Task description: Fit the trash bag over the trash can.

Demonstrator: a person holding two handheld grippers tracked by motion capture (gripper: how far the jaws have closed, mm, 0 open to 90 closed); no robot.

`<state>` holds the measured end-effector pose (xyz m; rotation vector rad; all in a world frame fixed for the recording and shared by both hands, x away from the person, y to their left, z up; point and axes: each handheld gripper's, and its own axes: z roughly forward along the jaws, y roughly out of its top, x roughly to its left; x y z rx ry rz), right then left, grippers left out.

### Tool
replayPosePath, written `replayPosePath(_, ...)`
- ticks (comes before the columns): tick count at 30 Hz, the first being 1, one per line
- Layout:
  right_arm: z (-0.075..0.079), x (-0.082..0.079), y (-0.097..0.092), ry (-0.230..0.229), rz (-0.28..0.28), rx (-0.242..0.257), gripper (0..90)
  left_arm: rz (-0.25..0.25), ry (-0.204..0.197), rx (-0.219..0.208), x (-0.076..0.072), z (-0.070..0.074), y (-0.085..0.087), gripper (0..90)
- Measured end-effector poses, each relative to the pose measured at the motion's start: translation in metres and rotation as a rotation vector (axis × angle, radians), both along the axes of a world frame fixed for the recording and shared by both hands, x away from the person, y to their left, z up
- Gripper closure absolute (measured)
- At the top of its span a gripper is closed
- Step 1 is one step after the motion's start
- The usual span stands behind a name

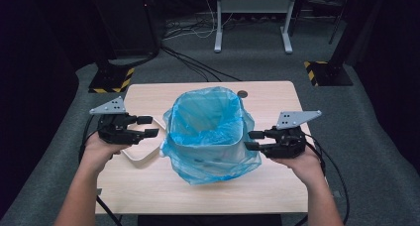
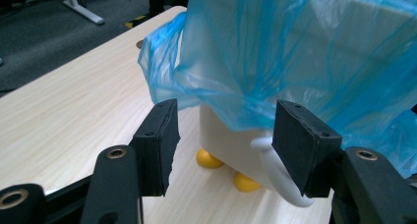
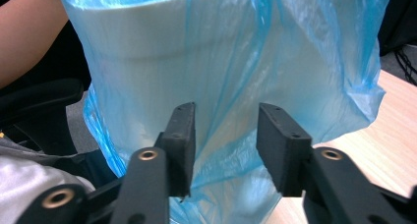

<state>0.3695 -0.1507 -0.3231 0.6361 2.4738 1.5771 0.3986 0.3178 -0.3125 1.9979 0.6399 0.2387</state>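
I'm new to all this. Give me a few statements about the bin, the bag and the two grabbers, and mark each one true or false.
1. A blue plastic bag lines the white bin and hangs over its rim. True.
2. The bin lies tipped over on the table. False: it stands upright.
3. The left gripper is clamped on the bag. False: its jaws stand open beside the bin, with nothing pressed between them.
4. The right gripper points at the bag's side, jaws apart. True.
5. The bin has yellow feet. True.
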Motion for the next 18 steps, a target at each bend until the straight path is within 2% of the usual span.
replayPosePath(6,-0.001,-0.003,0.000,-0.020,0.016,-0.002,89.8,0.036,0.012,-0.018,-0.002,-0.018,0.010,42.2)
replayPosePath(11,-0.002,-0.003,0.000,-0.011,0.018,-0.007,90.0,0.064,0.020,-0.018,-0.003,-0.032,0.018,42.1)
replayPosePath(14,-0.005,-0.003,0.000,0.001,0.034,-0.036,90.0,0.072,0.027,-0.041,-0.004,-0.041,0.022,42.2)
replayPosePath(18,-0.009,-0.002,-0.001,0.015,0.027,-0.090,90.0,0.084,0.034,-0.026,-0.004,-0.054,0.025,42.5)
